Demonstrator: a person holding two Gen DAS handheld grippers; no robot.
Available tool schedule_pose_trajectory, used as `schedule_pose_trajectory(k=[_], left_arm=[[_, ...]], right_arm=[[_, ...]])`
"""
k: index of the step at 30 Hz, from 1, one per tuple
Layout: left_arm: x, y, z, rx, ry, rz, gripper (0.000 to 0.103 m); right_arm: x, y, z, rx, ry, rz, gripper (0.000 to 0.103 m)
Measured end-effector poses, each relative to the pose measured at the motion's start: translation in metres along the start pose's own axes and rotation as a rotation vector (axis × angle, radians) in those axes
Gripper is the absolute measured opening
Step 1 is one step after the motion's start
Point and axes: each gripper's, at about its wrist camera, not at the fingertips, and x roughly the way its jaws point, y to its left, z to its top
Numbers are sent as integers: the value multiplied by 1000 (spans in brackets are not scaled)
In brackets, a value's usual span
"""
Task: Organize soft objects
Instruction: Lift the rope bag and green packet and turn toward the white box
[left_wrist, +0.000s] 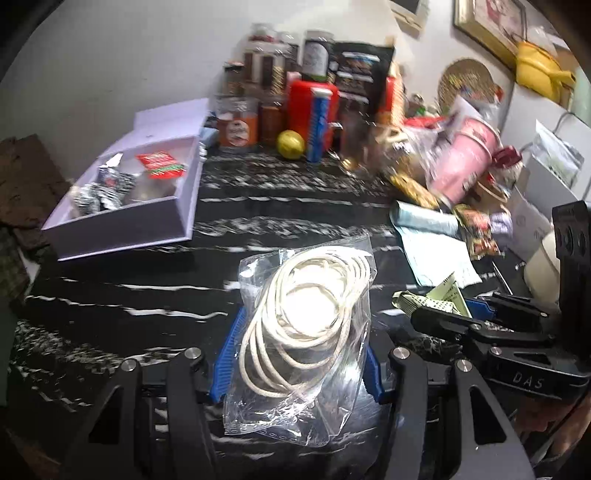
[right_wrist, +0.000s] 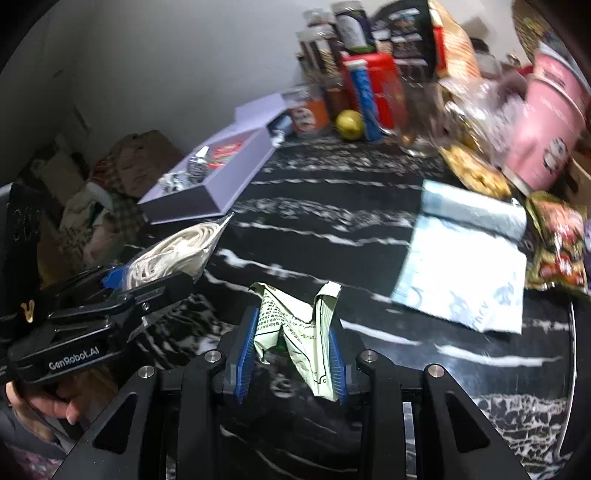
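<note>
My left gripper (left_wrist: 299, 354) is shut on a clear plastic bag of coiled white cord (left_wrist: 306, 325), held above the black marbled counter (left_wrist: 147, 295). It also shows in the right wrist view (right_wrist: 173, 254), at the left. My right gripper (right_wrist: 291, 350) is shut on a crumpled pale green printed paper packet (right_wrist: 299, 332). That packet and the right gripper show at the right of the left wrist view (left_wrist: 443, 306). An open lavender box (left_wrist: 129, 221) holding foil-wrapped items stands at the back left.
Jars, a red tin (left_wrist: 314, 110) and a yellow fruit (left_wrist: 290, 144) line the back wall. A pink tub (left_wrist: 465, 162), snack bags and a pale blue plastic bag roll (right_wrist: 465, 258) crowd the right side. Cloth bundles (right_wrist: 122, 173) lie beyond the counter's left edge.
</note>
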Motion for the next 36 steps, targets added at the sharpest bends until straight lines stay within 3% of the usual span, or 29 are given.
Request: schedule_pose_trajectory(k=[17,36], left_arm=[[-55,29,4,-77,-117,114,55],[-53,89,54,-151,-204,153,55]], right_arm=[[-9,53,22,-140,-54,157,34],[22,89,96,-211,-100,251,34]])
